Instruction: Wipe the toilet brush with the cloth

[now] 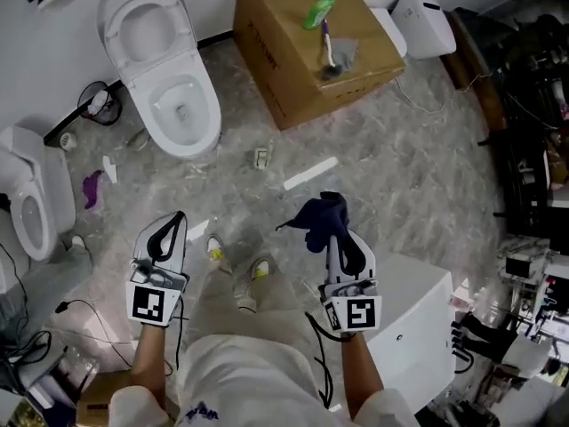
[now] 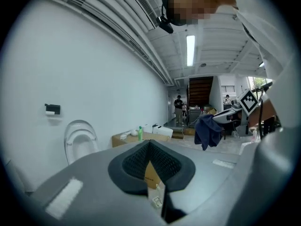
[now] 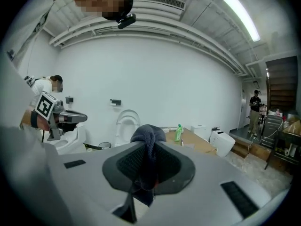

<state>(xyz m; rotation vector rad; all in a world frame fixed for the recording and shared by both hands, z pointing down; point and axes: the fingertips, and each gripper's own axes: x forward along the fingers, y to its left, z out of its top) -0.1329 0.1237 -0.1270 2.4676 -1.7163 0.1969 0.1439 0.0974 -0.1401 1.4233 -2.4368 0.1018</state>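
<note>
A brush with a purple handle [image 1: 327,44] lies on top of a cardboard box [image 1: 298,78] at the far side of the floor, beside a green bottle [image 1: 318,11]. My right gripper [image 1: 332,236] is shut on a dark blue cloth [image 1: 321,218], which bunches over its tips and hangs between the pads [image 3: 148,136]. My left gripper [image 1: 180,219] is held level with it to the left, shut with nothing in it [image 2: 149,147]. Both grippers are well short of the box. From the left gripper view the cloth [image 2: 208,130] dangles off to the right.
A white toilet [image 1: 173,87] with its lid up stands at the far left, another toilet [image 1: 31,207] at the left edge. A white ceramic piece [image 1: 418,318] sits just right of my right gripper. Cables lie at lower left, cluttered shelves [image 1: 533,149] on the right.
</note>
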